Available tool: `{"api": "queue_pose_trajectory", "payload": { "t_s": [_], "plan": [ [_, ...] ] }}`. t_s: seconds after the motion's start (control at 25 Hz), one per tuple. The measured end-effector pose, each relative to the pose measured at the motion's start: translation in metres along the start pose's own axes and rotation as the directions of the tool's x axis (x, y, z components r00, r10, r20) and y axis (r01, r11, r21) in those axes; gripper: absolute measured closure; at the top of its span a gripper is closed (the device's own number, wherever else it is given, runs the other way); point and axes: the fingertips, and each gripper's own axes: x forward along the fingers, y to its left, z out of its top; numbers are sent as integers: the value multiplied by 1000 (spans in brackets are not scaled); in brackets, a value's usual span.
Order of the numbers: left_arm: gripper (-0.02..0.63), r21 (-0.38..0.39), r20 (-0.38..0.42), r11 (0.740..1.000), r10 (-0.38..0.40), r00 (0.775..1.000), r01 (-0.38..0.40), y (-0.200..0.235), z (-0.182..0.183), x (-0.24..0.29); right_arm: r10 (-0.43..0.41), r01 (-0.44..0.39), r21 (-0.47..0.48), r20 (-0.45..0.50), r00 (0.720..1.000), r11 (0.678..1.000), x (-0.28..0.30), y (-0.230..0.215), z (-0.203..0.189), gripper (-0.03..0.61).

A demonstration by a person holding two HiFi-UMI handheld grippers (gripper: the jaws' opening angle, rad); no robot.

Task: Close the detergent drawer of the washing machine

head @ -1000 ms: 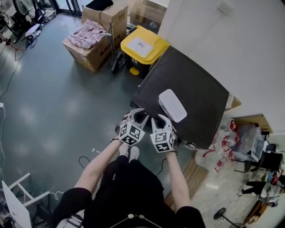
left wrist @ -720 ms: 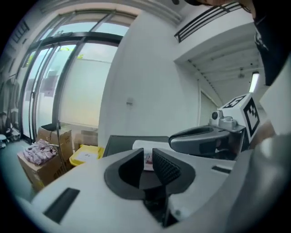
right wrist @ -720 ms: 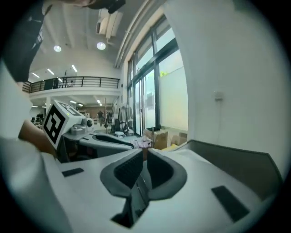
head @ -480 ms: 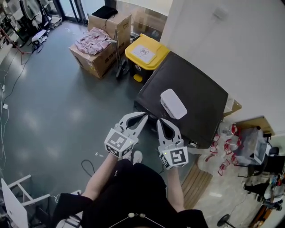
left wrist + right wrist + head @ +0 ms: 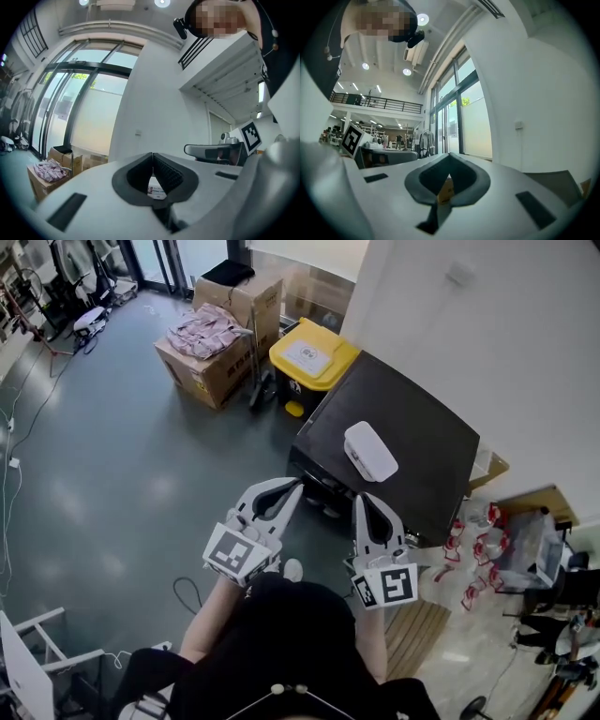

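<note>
From the head view the washing machine (image 5: 422, 427) shows only its black top, with a white box (image 5: 370, 451) on it, just beyond the tongs. Its drawer front cannot be made out. The left tongs (image 5: 296, 486) and right tongs (image 5: 365, 499) are pressed together, empty. Both gripper views show only wall and windows.

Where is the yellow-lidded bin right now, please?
In the head view, upper centre: the yellow-lidded bin stands between the cardboard box, left, and the black washing machine, right.
</note>
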Motion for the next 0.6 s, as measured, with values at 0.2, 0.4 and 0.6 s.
{"api": "queue_pose_trajectory", "payload": {
  "t_s": [0.2, 0.4, 0.6],
  "plan": [
    [606, 19, 11, 1000, 20, 1000, -20, 0, 7, -4, -2, 2, -44, -12, 1000, 999, -5, 4, 4, 577],
    [606, 4, 25, 999, 39, 999, -39, 0, 11, -9, -28, 26, -64, -39, 999, 998, -6, 4, 3, 577],
    [606, 18, 14, 999, 39, 999, -39, -1, 8, -14, -21, 20, -51, -22, 1000, 998, -11, 8, 5, 577]
  ]
}}
